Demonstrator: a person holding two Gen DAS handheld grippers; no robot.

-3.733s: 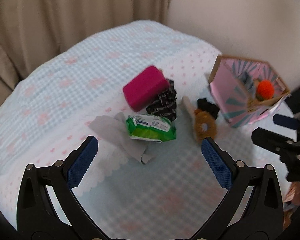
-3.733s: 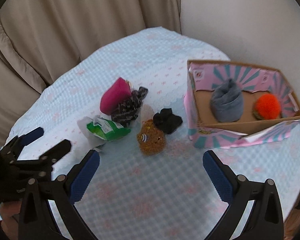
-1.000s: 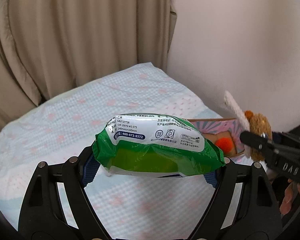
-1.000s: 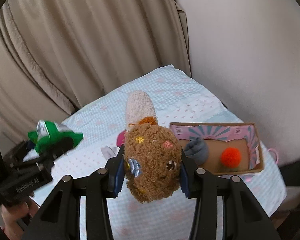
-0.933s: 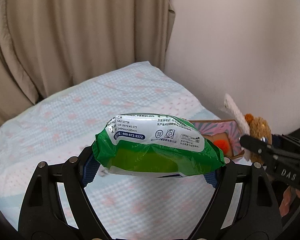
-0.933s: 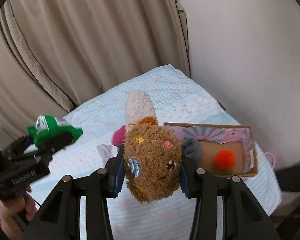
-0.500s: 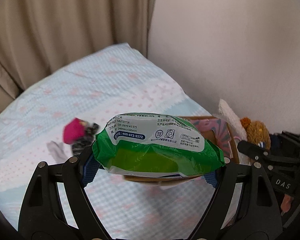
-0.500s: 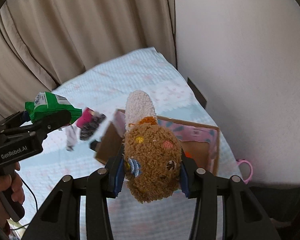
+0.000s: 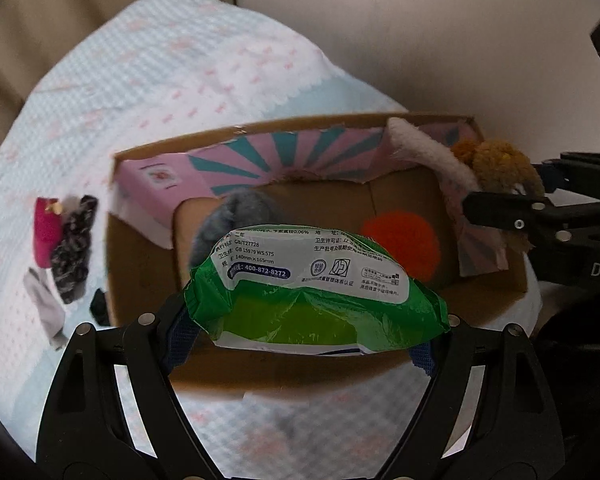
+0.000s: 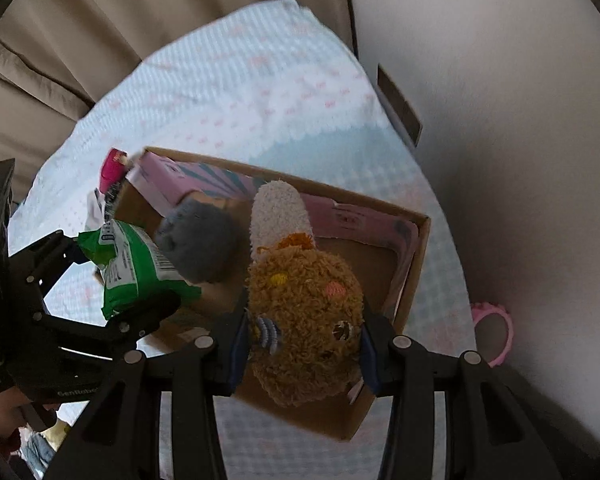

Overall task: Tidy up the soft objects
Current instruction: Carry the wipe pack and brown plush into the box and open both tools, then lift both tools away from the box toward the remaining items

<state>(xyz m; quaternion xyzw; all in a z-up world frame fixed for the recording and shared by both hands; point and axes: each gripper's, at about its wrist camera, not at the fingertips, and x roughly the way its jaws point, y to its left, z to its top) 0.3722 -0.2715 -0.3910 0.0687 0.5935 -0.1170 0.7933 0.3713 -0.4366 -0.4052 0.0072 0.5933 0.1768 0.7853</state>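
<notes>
Left gripper (image 9: 304, 336) clenched on green wipes pack (image 9: 316, 288), held above open cardboard box (image 9: 140, 248). Right gripper (image 10: 302, 340) clamped around brown plush toy (image 10: 304, 320), also over box. Inside box: grey ball (image 10: 198, 244), orange pom-pom (image 9: 400, 240). Left on bedspread (image 9: 148, 72): pink pouch (image 9: 46, 232), dark cloth (image 9: 74, 248).

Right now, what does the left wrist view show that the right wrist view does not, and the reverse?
Only the left wrist view shows the orange pompom in the box, and the black patterned cloth and grey cloth outside it. Only the right wrist view shows a pink ring by the wall. Both show the cardboard box, the grey plush inside, the green wipes pack in the left gripper, and the brown plush toy in the right gripper.
</notes>
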